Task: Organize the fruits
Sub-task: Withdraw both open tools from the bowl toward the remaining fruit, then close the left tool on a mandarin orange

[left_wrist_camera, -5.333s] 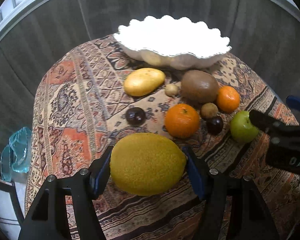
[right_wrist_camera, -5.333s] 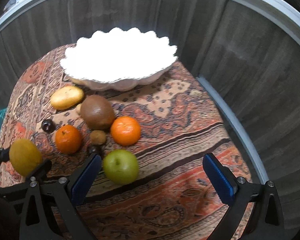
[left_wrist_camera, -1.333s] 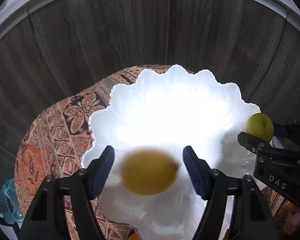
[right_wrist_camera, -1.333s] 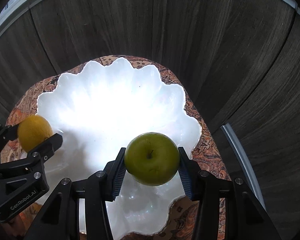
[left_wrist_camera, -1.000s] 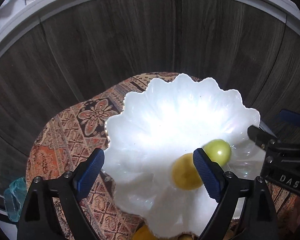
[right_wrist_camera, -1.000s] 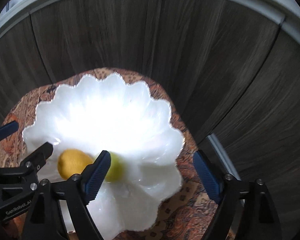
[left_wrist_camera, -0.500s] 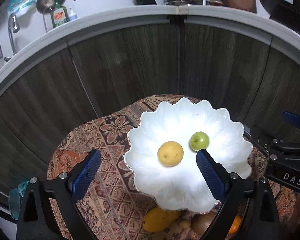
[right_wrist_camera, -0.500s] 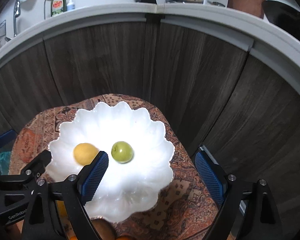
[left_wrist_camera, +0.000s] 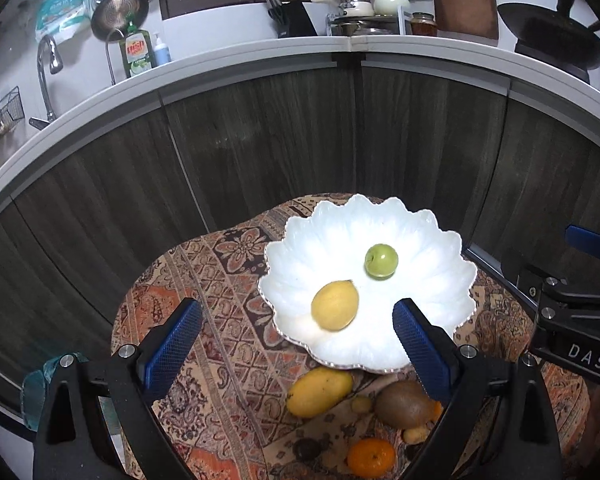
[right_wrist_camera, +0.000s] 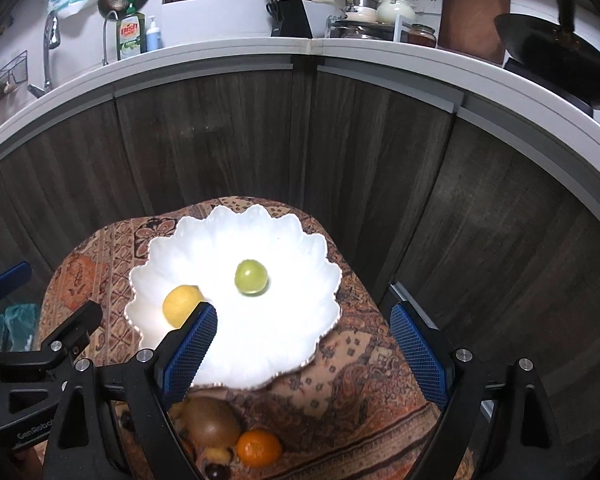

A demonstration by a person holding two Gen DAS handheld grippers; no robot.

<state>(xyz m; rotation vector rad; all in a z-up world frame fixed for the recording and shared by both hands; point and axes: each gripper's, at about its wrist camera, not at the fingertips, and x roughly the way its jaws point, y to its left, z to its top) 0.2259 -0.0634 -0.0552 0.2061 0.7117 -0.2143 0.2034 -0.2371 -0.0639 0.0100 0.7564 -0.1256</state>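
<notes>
A white scalloped bowl (left_wrist_camera: 428, 236) (right_wrist_camera: 300, 240) stands on a patterned cloth and holds a yellow lemon (left_wrist_camera: 334, 305) (right_wrist_camera: 180, 304) and a green apple (left_wrist_camera: 381, 261) (right_wrist_camera: 251, 277). In front of the bowl lie a mango (left_wrist_camera: 319, 391), a kiwi (left_wrist_camera: 405, 404) (right_wrist_camera: 213, 421), an orange (left_wrist_camera: 371, 458) (right_wrist_camera: 259, 448) and small dark and tan fruits. My left gripper (left_wrist_camera: 298, 340) is open and empty, held high above the bowl's near edge. My right gripper (right_wrist_camera: 306, 348) is open and empty, also raised above the bowl.
The cloth-covered round table (left_wrist_camera: 220, 280) stands against dark wood cabinet fronts (left_wrist_camera: 260, 140) under a white counter. A teal object (left_wrist_camera: 40, 384) sits off the table's left edge. The right gripper's body (left_wrist_camera: 572, 320) shows at the right of the left wrist view.
Both grippers let go of the lemon and the apple into the bowl, opened, then rose and drew back. The fruits have rolled a little and lie in the bowl.
</notes>
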